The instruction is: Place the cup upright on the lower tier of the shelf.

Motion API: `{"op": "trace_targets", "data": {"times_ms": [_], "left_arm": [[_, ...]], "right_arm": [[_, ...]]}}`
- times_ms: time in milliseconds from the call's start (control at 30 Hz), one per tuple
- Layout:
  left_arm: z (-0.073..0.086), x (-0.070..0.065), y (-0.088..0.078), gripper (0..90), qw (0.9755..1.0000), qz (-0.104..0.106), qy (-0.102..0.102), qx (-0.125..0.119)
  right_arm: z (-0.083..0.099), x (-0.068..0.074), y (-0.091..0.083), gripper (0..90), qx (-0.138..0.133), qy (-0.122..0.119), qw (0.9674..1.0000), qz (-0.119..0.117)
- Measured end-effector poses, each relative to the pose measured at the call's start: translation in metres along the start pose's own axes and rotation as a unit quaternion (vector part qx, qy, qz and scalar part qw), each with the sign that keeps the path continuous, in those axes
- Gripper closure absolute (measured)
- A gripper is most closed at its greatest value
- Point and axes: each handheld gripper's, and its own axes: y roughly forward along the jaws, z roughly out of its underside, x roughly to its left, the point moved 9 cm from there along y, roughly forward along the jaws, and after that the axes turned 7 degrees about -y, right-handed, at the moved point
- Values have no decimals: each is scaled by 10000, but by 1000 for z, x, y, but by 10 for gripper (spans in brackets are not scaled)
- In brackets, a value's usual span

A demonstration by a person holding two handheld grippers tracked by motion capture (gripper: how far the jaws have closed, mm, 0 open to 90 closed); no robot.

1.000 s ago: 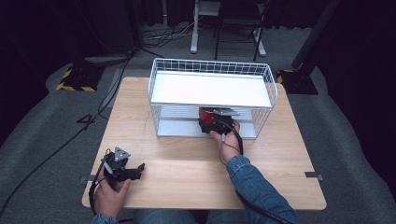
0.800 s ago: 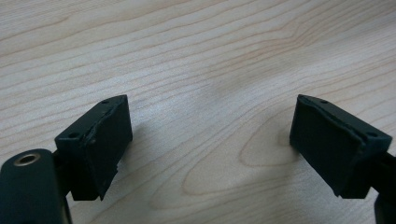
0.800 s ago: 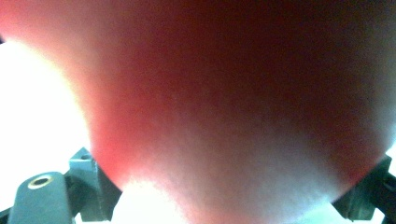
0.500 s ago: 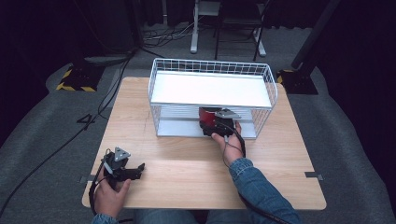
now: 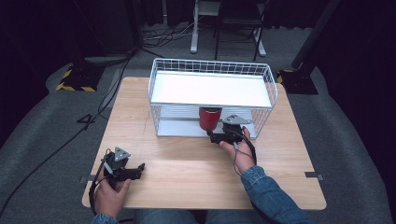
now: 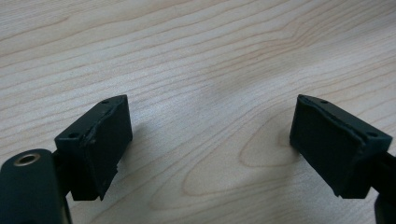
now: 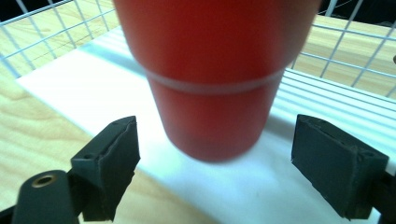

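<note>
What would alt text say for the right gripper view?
A red cup stands upright on the white lower shelf of a wire rack, close in front of the right gripper, whose black jaws are open wide and not touching it.

tool (image 7: 215, 163) jaws wide apart | red cup (image 7: 212, 74) standing, seemingly untouched | white shelf (image 7: 84, 93)

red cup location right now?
The red cup stands on the lower shelf of the white wire rack, right of centre in the high view, just ahead of the open right gripper.

A light wooden table (image 5: 187, 168) carries a white wire rack (image 5: 211, 88) holding a red cup (image 5: 209, 118).
</note>
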Motion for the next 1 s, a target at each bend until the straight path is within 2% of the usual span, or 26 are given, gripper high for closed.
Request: {"op": "trace_targets", "data": {"times_ms": [33,67,100,300,400,433,533,700,1000], "left_arm": [[0,0,0,133,10000,0,0,0],[0,0,0,133,10000,3,3,-1],[0,0,0,133,10000,3,3,-1],[0,0,0,133,10000,0,0,-3],[0,0,0,133,10000,1,-5,-6],[0,0,0,134,10000,1,-5,-6],[0,0,0,133,10000,2,0,-2],[0,0,0,133,10000,3,-6,-6],[0,0,0,133,10000,4,1,-4]], "right_arm": [[0,0,0,159,0,0,10000,0],[0,0,-8,159,-22,-36,10000,-39],[0,0,-8,159,-22,-36,10000,-39],[-1,1,-33,159,-67,-69,9998,-150],[1,-2,-50,159,-70,-29,9998,-180],[1,-2,-50,159,-70,-29,9998,-180],[0,-6,-66,159,-110,-94,9997,-197],[2,-9,-81,159,-114,-121,9996,-220],[20,-24,-116,159,-5,-23,9999,-129]]}}
